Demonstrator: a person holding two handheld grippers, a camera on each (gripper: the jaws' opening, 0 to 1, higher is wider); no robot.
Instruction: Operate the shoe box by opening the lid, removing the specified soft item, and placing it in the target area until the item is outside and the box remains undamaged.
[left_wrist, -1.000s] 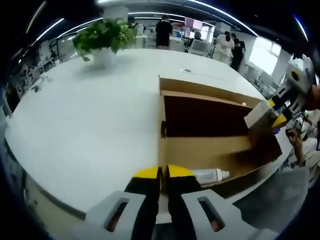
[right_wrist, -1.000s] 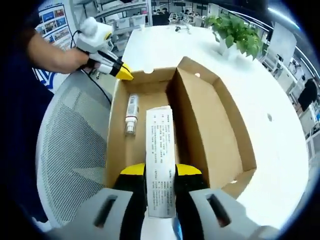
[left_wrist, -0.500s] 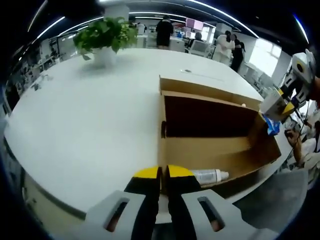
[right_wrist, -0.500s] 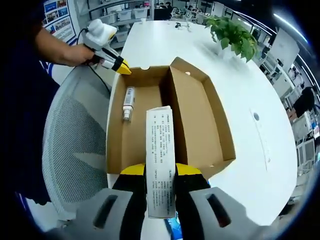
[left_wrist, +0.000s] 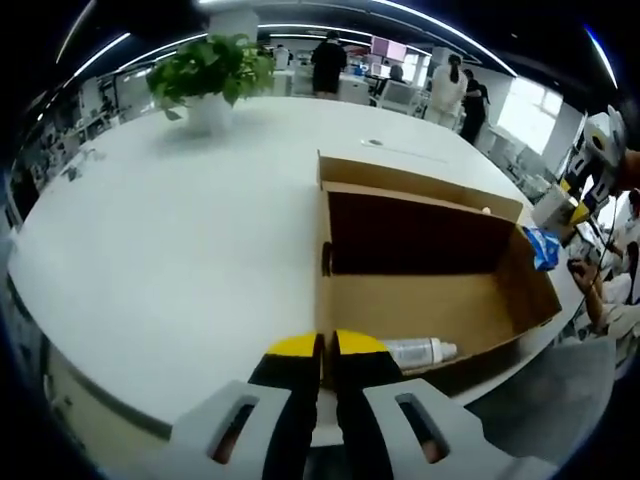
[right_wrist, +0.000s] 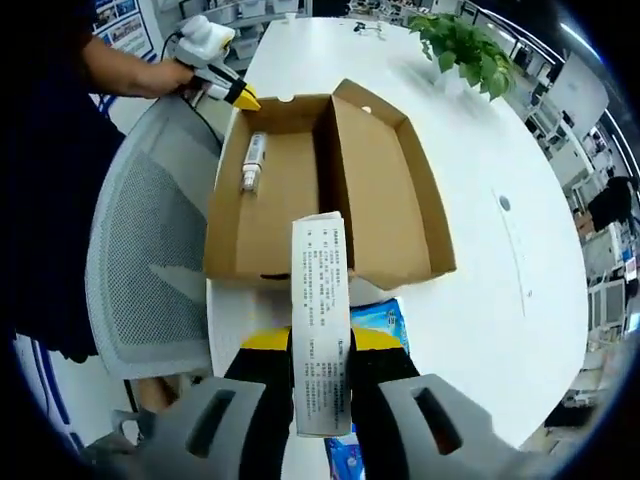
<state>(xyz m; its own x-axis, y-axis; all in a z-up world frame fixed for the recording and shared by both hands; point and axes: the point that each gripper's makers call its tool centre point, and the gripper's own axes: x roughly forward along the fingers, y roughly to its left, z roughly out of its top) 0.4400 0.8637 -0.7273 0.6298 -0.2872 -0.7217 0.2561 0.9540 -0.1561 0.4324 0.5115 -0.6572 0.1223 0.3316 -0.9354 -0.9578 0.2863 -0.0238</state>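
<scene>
- Since a second ago, the printed white packet has been lifted out of the shoe box and drawn back over the desk; the box now lies well ahead of it, clear of the packet.
- The packet is clamped between the closed fingers of the right gripper, standing up lengthwise from them.
- A blue packet is seen just beyond those fingers, on the desk beside the box's near wall.
- The left gripper is held with its fingers closed together at the box's edge; whether cardboard is pinched between them cannot be told.
- A white bottle remains lying inside the box.
- Removal is judged done; placing is in hand. The packet is best lowered flat onto bare desk, away from the box wall, and released only once supported.
- A potted plant stands far off.
</scene>
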